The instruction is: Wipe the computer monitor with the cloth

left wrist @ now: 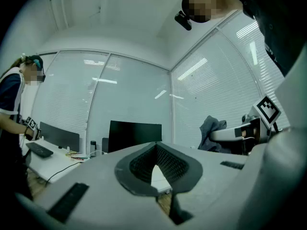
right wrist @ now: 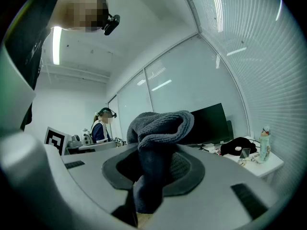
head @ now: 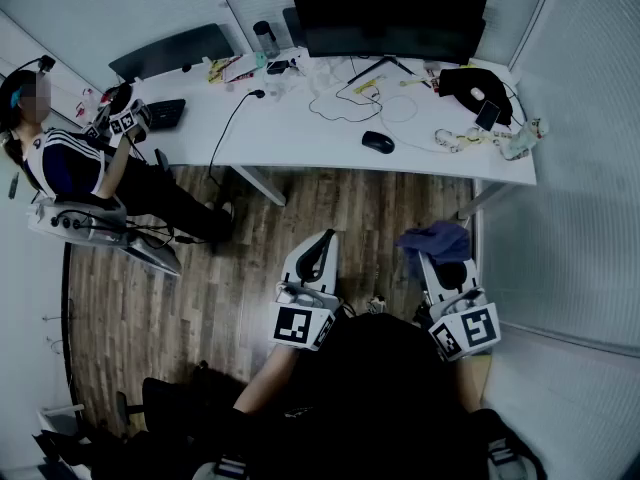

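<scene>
Left tongs (head: 322,241): pressed together, nothing between them. The left gripper view agrees: pads meet, leaving only a small triangular window in the pad cut-out, with bench top and floor showing through. Held low over the wood floor (head: 300,218), short of the bench's near edge, roughly mid-length.

Right tongs (head: 432,258): pinching the cloth (head: 437,238). Cloth is blue-grey and bunched. In the right gripper view it's clamped between the pads, upper part folded over above the tips, tail hanging down through the gap. Position: off the bench, over the floor just short of the near edge, toward the near right corner.

Monitor (head: 385,13): black, screen dark, standing at the far edge of the bench (head: 300,118), right of centre. Well apart from the cloth and both tongs, with the whole bench depth between.

Bench clutter:
- black mouse (head: 377,141) close to the near edge, in front of the monitor
- loose cables (head: 345,98) mid-bench
- black bundle (head: 470,83) toward the far right corner, phone (head: 487,115) just beside it
- bottle (head: 266,38) at the far edge, left of the monitor
- second monitor (head: 170,50) at the far left corner
- keyboard (head: 165,113) at the left end

Second person (head: 70,158) is seated at the bench's left end, holding another set of marker-cube tongs (head: 125,118). Too small to read their state.
</scene>
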`<state>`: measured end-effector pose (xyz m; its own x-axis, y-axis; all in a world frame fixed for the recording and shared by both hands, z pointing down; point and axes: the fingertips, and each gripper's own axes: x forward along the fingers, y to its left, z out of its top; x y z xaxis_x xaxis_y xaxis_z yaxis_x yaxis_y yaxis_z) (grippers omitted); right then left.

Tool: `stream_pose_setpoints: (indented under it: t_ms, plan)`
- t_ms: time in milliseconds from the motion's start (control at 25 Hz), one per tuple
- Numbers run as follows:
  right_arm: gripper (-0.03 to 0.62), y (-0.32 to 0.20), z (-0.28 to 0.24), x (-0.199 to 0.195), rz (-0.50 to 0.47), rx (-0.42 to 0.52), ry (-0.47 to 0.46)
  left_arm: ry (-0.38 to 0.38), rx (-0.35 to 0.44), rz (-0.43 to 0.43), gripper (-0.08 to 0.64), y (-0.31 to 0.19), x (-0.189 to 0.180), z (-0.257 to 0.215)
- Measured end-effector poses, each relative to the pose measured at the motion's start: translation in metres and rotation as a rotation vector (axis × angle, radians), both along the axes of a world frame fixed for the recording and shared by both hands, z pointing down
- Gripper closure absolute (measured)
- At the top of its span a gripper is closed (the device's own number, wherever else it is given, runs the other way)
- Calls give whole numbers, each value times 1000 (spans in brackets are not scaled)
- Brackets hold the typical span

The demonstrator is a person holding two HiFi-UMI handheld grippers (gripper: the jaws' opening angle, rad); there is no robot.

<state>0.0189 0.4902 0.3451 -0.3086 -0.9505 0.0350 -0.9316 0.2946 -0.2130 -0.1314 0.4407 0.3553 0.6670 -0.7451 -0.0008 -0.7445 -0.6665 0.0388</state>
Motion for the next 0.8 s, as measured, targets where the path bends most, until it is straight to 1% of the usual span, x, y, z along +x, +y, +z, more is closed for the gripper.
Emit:
stream_pose_setpoints:
  t_ms: [120, 400, 520, 720, 800]
  plan:
    - [490, 3, 3, 0, -9, 7, 5, 12, 5, -6, 554, 3, 1, -1]
    - [490, 5, 3, 3, -10, 13, 15, 1, 12, -7, 554, 6, 4, 2]
    - [489, 3, 4, 8, -3, 15, 17, 9, 11, -20, 554, 3, 5, 3]
    - [488, -5, 9, 22, 30, -21, -16, 9, 21, -36, 554, -3, 7, -2]
    - [488, -6, 15, 25, 29, -35, -27, 15, 21, -49, 554, -4, 8, 0]
